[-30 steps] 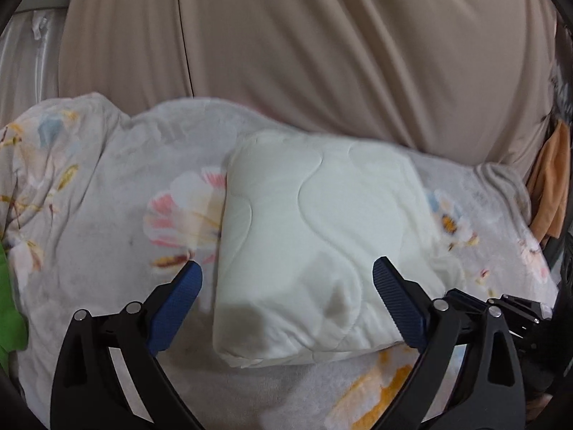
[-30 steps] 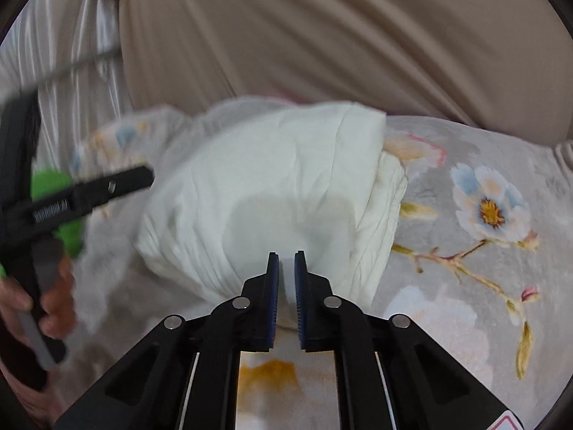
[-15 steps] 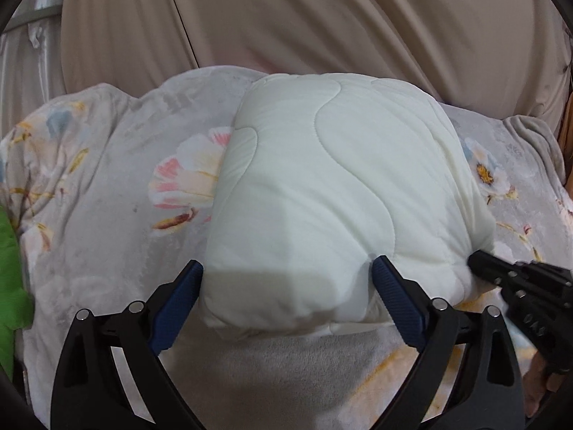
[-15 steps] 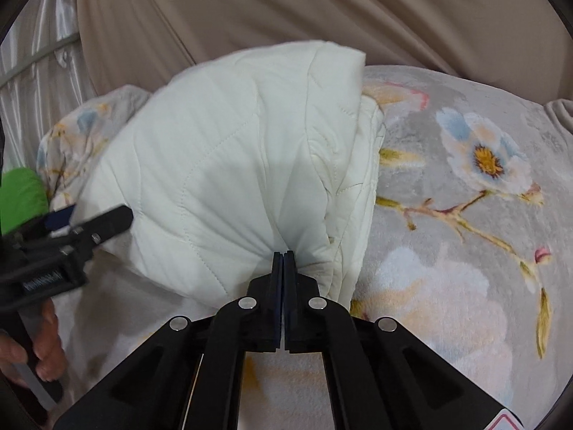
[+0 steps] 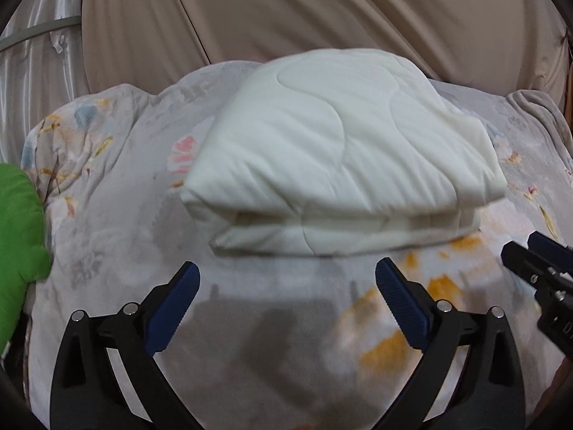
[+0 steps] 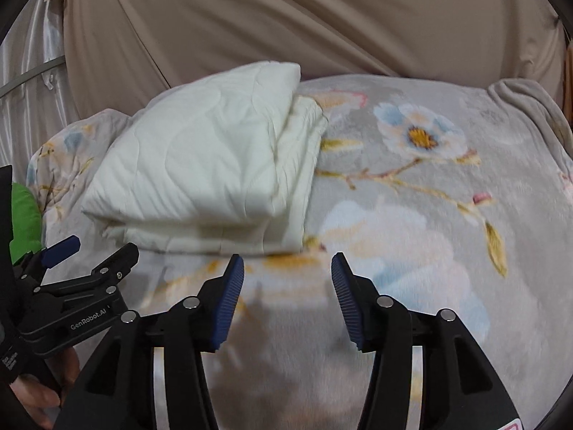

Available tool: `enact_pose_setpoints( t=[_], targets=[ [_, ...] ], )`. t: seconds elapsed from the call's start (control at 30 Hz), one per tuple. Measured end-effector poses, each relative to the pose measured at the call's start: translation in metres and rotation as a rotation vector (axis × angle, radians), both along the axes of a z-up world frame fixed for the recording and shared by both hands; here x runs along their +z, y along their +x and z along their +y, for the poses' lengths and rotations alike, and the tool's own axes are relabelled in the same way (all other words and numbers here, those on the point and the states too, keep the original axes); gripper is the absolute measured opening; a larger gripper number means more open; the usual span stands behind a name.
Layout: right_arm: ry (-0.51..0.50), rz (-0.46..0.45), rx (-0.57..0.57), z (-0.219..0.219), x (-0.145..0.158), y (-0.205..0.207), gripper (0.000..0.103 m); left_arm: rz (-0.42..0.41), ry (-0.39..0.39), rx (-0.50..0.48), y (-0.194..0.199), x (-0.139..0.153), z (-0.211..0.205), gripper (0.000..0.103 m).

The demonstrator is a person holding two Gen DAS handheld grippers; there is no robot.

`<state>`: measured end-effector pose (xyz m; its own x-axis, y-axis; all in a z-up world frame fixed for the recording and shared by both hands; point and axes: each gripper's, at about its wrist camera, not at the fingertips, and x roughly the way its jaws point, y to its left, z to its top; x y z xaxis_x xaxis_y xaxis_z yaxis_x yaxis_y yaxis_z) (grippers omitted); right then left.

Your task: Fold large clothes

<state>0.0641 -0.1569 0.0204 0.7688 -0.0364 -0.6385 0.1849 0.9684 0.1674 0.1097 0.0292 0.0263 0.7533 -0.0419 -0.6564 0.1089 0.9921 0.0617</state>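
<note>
Release step: folded white quilted blanket lies at 12 o'clock on the floral bedspread, clear of both my claws.
Left gripper wide, empty; right gripper opening, nothing between. Next, judged: tidy or fetch another piece. Right view alone shows stacked layers at blanket's 3 o'clock edge; left view shows more green cloth.

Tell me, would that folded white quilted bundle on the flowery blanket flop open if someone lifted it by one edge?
Probably yes. The white quilted bundle is soft padded cloth lying in loose stacked layers, so a one-edge lift would likely let them sag and unfold. It looks puffy, so likely light for its bulk. Pushed across the fleecy floral blanket, it would probably drag and bunch.
</note>
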Motion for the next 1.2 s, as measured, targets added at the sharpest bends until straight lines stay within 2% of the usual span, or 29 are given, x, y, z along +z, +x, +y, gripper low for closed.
enact_pose_setpoints(
  t=[0.17,0.37,1.2],
  targets=[
    [-0.026,0.034,-0.016,0.010,-0.019,-0.012,0.056,0.011,0.012,0.023,-0.015,-0.011,-0.007,0.096],
    [-0.094,0.017,-0.024,0.024,-0.021,-0.016,0.061,-0.009,0.048,0.050,-0.025,-0.013,-0.016,0.097],
    [-0.121,0.040,-0.030,0.027,-0.026,-0.014,0.061,0.005,0.064,0.087,-0.024,-0.017,-0.014,0.097]
  ],
)
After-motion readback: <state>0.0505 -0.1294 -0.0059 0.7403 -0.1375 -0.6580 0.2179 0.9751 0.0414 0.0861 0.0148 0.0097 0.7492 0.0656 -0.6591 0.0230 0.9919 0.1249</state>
